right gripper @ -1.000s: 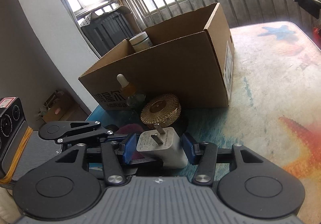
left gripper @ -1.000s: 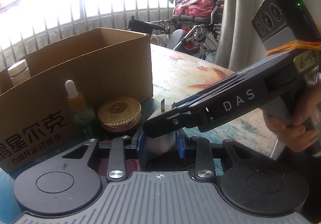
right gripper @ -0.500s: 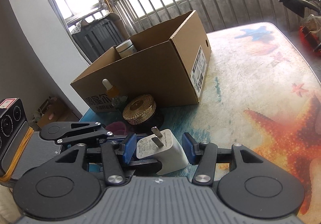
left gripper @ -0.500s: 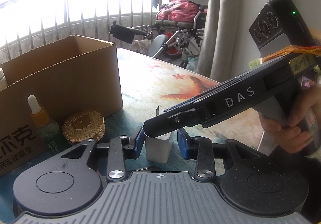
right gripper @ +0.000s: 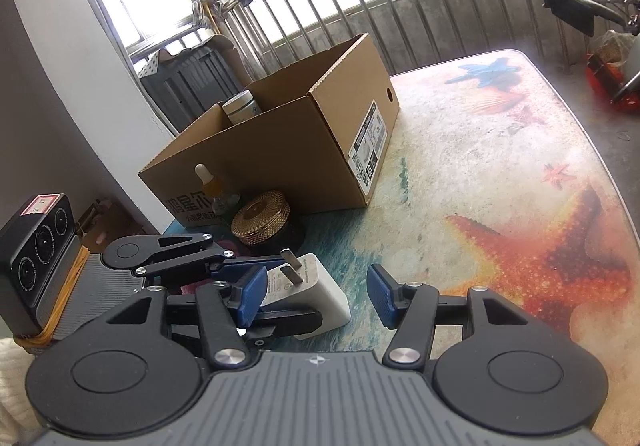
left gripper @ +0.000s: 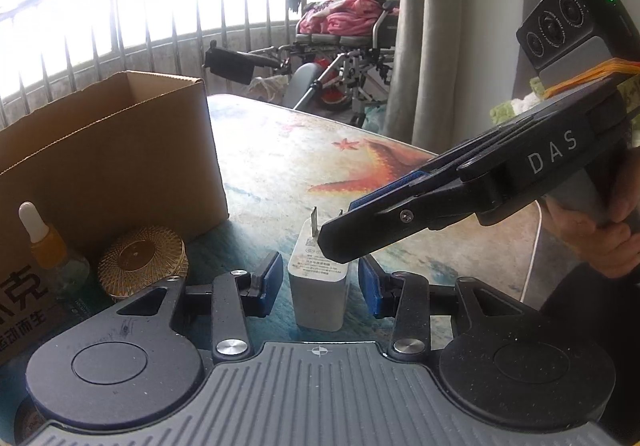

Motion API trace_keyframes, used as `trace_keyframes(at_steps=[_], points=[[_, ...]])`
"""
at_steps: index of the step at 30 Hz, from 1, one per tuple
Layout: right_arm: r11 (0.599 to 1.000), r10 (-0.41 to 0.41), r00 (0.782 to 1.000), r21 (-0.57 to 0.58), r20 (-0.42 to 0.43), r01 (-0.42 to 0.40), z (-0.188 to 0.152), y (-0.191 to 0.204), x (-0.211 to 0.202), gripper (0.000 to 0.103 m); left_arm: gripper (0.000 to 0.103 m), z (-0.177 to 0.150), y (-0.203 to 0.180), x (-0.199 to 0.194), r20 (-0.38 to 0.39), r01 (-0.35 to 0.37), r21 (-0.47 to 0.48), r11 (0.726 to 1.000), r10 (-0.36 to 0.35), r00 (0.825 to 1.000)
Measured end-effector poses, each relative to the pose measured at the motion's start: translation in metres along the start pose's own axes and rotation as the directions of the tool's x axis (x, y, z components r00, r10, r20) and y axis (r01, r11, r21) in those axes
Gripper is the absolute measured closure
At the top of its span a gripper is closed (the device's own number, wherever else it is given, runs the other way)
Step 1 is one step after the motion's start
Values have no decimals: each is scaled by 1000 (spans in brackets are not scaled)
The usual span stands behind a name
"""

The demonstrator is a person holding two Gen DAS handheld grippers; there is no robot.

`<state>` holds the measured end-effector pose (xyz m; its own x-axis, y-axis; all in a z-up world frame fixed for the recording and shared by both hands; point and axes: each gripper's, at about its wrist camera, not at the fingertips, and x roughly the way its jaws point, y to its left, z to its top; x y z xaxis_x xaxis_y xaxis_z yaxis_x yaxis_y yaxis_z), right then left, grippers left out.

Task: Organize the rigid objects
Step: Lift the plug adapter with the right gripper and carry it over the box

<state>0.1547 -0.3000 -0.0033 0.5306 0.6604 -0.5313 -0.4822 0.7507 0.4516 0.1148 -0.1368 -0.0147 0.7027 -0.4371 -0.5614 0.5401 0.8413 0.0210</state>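
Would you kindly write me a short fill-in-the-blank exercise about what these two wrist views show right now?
1. The white charger stands on the table with its metal prongs pointing ____.
2. The dropper bottle has a ____ bulb on top.
3. The round gold jar sits ____ the cardboard box, not in it.
4. Both the left gripper and the right gripper have their jaws ____, neither pinching the charger.

Missing words: up; white; outside; open
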Motion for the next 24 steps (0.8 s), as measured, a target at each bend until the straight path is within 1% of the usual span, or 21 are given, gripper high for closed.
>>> trace_keyframes(at_steps=[1,2,3,4,5,6,10,14,17,20,22,24], points=[[1000,14,1000,-4,-4,-14,0,2,2,42,70,0,-2,2,-4,2,6,1000,-2,1000],[1000,23,1000,-7,-9,-23,-1,3,4,42,74,0,-3,2,-5,-1,12,1000,1,1000],[999,31,999,-12,-16,-32,-1,4,6,42,75,0,-3,2,-4,3,12,1000,-3,1000],[999,33,999,-18,-21,-34,-2,5,9,45,77,0,-3,2,-6,8,10,1000,-8,1000],[999,31,999,-24,-33,-31,-2,7,13,49,77,1,-2,2,-11,1,-1,1000,-1,1000],[1000,20,999,-24,-32,-20,-4,8,15,49,77,1,0,2,-13,9,-6,1000,-9,1000],[999,3,1000,-40,-21,-4,-6,15,11,50,77,3,-3,-5,2,3,17,1000,-3,1000],[999,17,1000,-32,3,-16,0,22,0,50,77,18,-1,-24,52,-3,15,1000,2,999],[998,41,999,-53,34,-39,18,37,-10,50,77,35,7,-47,101,-36,27,999,33,994],[992,96,994,-87,55,-91,44,54,-15,50,77,59,26,-71,130,-76,24,997,72,989],[985,137,989,-117,55,-130,69,66,-11,50,77,76,43,-81,137,-100,32,994,95,986],[976,174,984,-137,46,-167,101,77,-2,50,77,97,63,-86,137,-146,51,988,138,981]])
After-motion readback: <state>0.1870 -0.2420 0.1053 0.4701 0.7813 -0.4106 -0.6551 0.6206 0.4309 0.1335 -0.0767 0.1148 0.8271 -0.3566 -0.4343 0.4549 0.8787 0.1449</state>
